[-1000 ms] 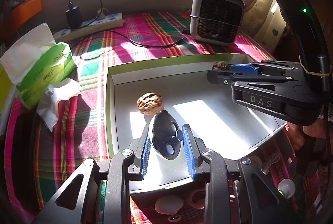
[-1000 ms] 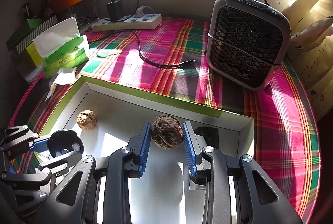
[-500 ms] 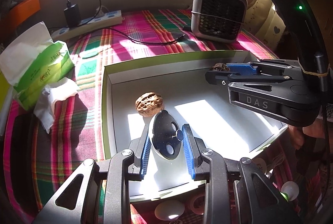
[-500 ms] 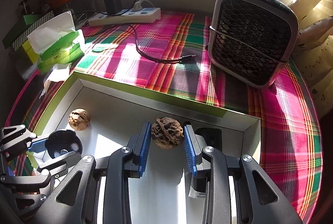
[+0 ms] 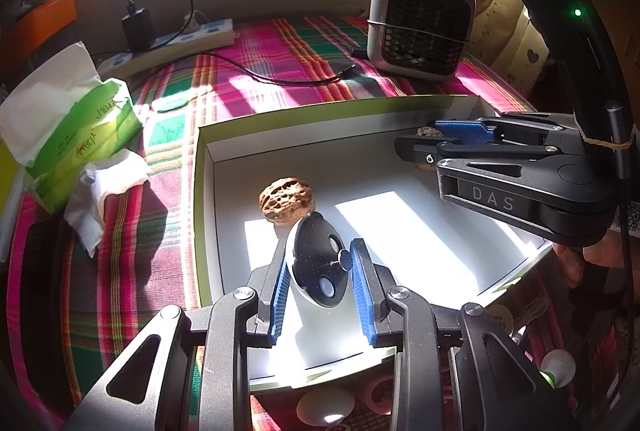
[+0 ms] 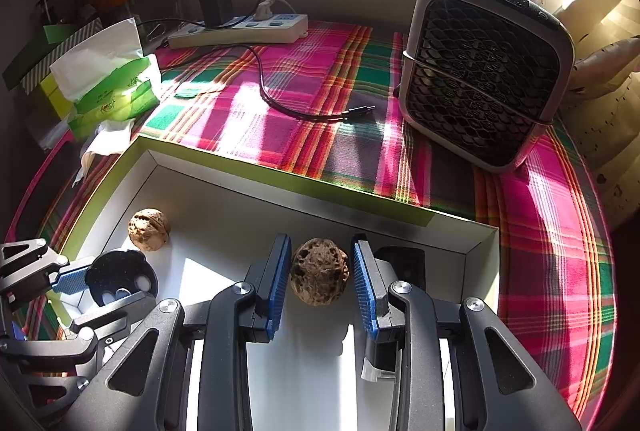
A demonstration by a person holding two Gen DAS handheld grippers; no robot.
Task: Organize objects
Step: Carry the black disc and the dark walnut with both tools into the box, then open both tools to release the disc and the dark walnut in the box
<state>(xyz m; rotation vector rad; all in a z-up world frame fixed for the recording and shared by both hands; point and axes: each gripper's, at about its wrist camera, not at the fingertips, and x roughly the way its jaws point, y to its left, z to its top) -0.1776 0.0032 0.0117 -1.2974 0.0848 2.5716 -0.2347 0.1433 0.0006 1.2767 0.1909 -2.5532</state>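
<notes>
Sunlight is showing rough, pitted walnut shells [image 6: 319,271], a smooth matt paperboard tray [image 5: 400,227], woven plaid cloth [image 6: 320,79], and a glossy speckled plastic disc [image 5: 318,263].

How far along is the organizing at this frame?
Done: a light walnut lies in the white box. In hand: the right gripper brackets a dark walnut; the left gripper holds a black disc. Left: round pieces outside the box.

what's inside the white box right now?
In the white box: a loose light walnut, a darker walnut between the right gripper pads, and a black item partly hidden behind it.
</notes>
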